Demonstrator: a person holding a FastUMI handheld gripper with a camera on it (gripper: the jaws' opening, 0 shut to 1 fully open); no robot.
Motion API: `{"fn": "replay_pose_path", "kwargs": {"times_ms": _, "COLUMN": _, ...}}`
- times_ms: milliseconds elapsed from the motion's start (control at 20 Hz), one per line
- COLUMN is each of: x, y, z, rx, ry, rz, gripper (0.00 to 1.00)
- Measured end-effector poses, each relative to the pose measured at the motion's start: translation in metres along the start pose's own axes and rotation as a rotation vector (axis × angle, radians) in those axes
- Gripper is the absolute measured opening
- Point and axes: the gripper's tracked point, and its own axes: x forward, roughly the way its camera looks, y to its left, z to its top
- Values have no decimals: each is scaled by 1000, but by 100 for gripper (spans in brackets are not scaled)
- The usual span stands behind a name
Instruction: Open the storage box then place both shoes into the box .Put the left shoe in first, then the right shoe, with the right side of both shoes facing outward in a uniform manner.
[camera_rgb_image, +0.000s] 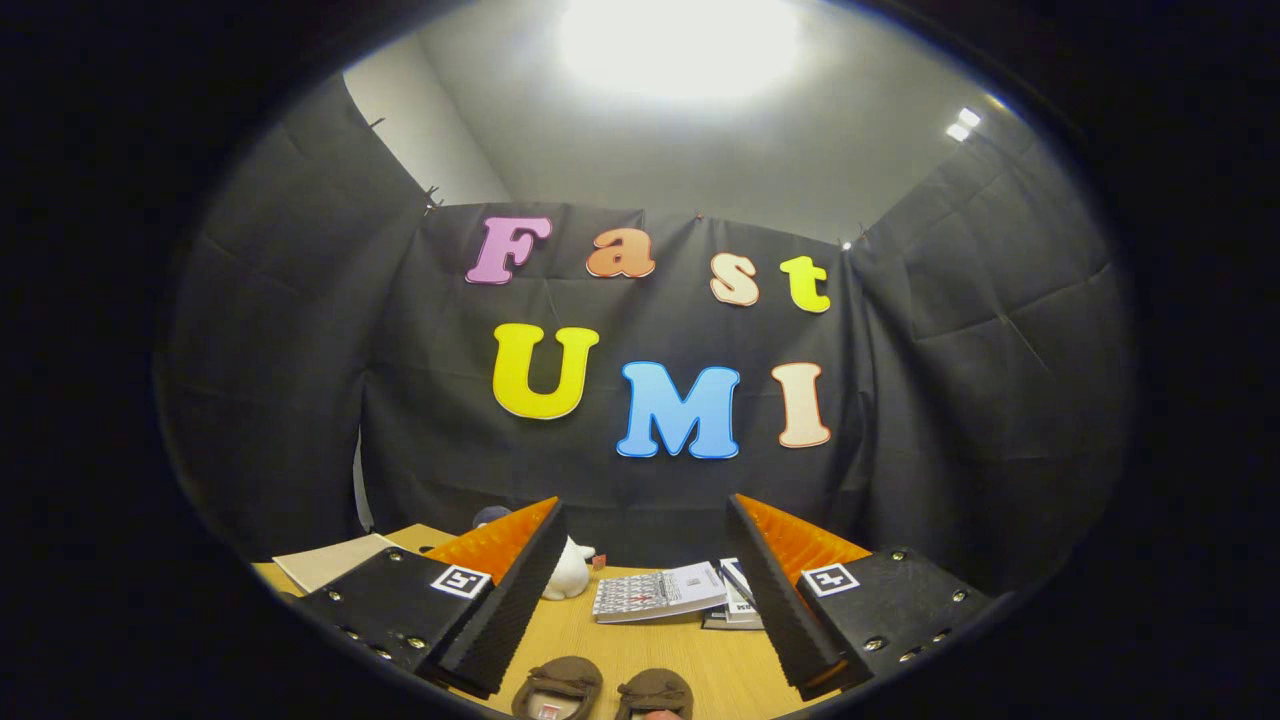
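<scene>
The gripper (640, 590) hangs above the light wooden tabletop (690, 655) with its two black ribbed fingers (510, 590) spread wide and released, holding nothing. The pair of brown soft shoes (605, 690) lies side by side on the tabletop directly below the gap between the fingers, nearer than the fingertips, toes apparently pointing ahead along the fingers' line. Beyond the shoes lies a white printed booklet (660, 592), with a small white figurine (570, 575) beside it by the left finger. Where the storage box stands cannot be told, though it likely needs opening first.
</scene>
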Motion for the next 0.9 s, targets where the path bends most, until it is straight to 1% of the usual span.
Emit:
{"fn": "replay_pose_path", "kwargs": {"times_ms": 200, "x": -8, "y": 11, "z": -7, "rx": 16, "ry": 1, "rz": 34, "gripper": 98}}
{"fn": "replay_pose_path", "kwargs": {"times_ms": 400, "x": -13, "y": 32, "z": -23, "rx": 80, "ry": 46, "rz": 99, "gripper": 97}}
{"fn": "replay_pose_path", "kwargs": {"times_ms": 650, "x": -17, "y": 73, "z": -53, "rx": 233, "ry": 159, "rz": 218, "gripper": 97}}
{"fn": "replay_pose_path", "kwargs": {"times_ms": 750, "x": -16, "y": 83, "z": -64, "rx": 296, "ry": 206, "rz": 234, "gripper": 98}}
{"fn": "replay_pose_path", "kwargs": {"times_ms": 900, "x": -12, "y": 96, "z": -80, "rx": 397, "ry": 266, "rz": 233, "gripper": 99}}
